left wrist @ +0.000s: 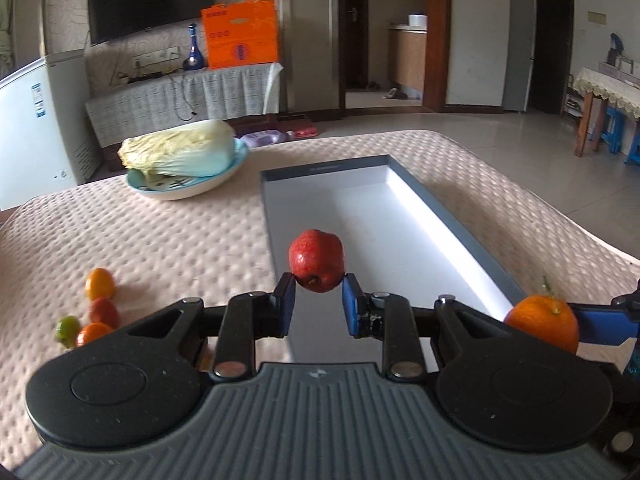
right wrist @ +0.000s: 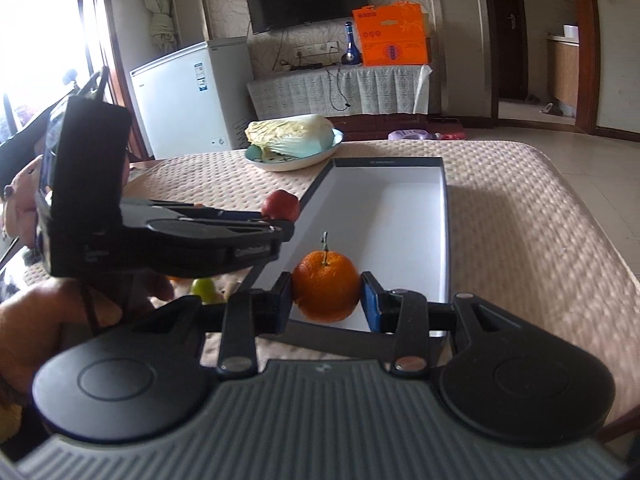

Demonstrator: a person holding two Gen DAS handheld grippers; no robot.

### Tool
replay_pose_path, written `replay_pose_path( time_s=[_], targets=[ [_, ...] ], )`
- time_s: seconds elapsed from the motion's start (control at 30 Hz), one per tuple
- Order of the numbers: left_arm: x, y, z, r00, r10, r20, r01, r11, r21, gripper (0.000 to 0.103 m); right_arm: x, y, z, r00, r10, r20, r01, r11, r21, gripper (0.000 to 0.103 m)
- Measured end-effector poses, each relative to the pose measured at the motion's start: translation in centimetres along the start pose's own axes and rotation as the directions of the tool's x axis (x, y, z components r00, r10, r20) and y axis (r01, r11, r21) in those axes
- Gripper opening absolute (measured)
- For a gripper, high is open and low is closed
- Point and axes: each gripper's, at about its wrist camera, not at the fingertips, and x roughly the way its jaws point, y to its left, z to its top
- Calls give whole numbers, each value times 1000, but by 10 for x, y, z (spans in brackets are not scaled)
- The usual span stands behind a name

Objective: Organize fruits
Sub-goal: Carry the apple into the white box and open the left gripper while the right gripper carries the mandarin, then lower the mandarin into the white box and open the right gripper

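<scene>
Only left wrist shows loose fruits (left wrist: 90, 308).

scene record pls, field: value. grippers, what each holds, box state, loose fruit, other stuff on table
left gripper: shut on round red fruit, held over the near end of the box
right gripper: shut on stemmed orange, also over the box's near end
box: shallow grey-rimmed rectangular box with white interior, no fruit in it
loose fruit: small orange, red and green fruits on the quilted beige tablecloth, left of box
other: napa cabbage lying in a pale blue bowl, behind box to its left
</scene>
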Motion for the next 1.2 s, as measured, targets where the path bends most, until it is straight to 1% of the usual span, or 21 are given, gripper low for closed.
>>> replay_pose_path(
  time_s=[0.27, 0.37, 0.4, 0.43, 0.5, 0.67, 0.83, 0.93, 1.2],
  targets=[
    [20, -31, 2, 999, -45, 4, 45, 999, 15, 30, 0, -13, -5, 999, -29, -31, 30, 999, 21, 39],
    [29, -39, 4, 1000, -28, 0, 28, 1000, 0, 31, 2, -18, -6, 998, -55, -41, 56, 998, 37, 39],
    [31, -40, 4, 1000, -29, -3, 28, 1000, -5, 34, 2, -20, -5, 997, -56, -43, 58, 997, 49, 39],
    [34, -41, 4, 1000, -22, -7, 22, 1000, -8, 40, 2, -22, -7, 997, -64, -46, 66, 996, 56, 39],
    [37, -42, 3, 1000, -6, -13, 6, 1000, -14, 48, 4, -26, -7, 996, -73, -53, 76, 995, 60, 39],
    [31, -37, 4, 1000, -15, 12, 16, 1000, -25, 54, 6, -29, -5, 996, -80, -43, 83, 994, 68, 39],
    [18, -22, 6, 999, -15, 48, 18, 999, -49, 68, 10, -28, 0, 996, -87, -25, 89, 992, 84, 39],
    [8, -8, 6, 998, -2, 65, 6, 998, -62, 70, 15, -27, 3, 995, -93, -17, 95, 991, 97, 39],
    [-19, 36, 3, 998, 23, 64, -17, 995, -99, 72, 32, -18, 10, 994, -105, -17, 106, 988, 109, 39]
  ],
)
